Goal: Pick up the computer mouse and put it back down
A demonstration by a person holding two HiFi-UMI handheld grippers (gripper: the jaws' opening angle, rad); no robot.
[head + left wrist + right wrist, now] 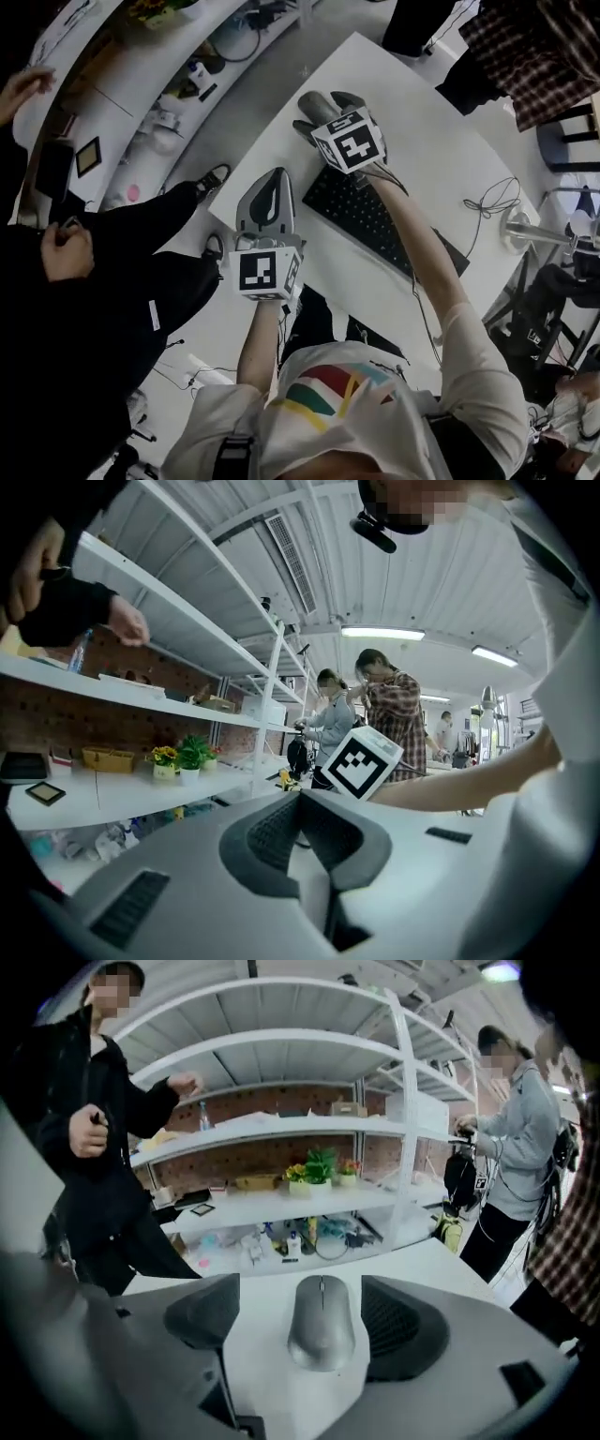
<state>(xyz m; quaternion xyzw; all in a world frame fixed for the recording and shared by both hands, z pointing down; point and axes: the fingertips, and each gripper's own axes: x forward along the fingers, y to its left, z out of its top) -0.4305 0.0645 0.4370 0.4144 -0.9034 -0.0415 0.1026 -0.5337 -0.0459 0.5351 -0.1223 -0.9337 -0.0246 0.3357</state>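
Spread wide, the jaws of the right gripper (pixel 328 99) stand on either side of the smooth grey oval computer mouse (pixel 322 1321), pads clear of its flanks and gripping nothing. That mouse lies flat on the white table (pixel 422 141), centred between the pads, its long axis running along the line the gripper points. Farther off, the left gripper (pixel 265 183) has its jaws closed together, empty. Such a layout fits a grasp about to close or a mouse just set down again

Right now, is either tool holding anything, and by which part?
Nothing is held. The right tool stands open around the computer mouse, not pressing it; the left tool is shut and empty.
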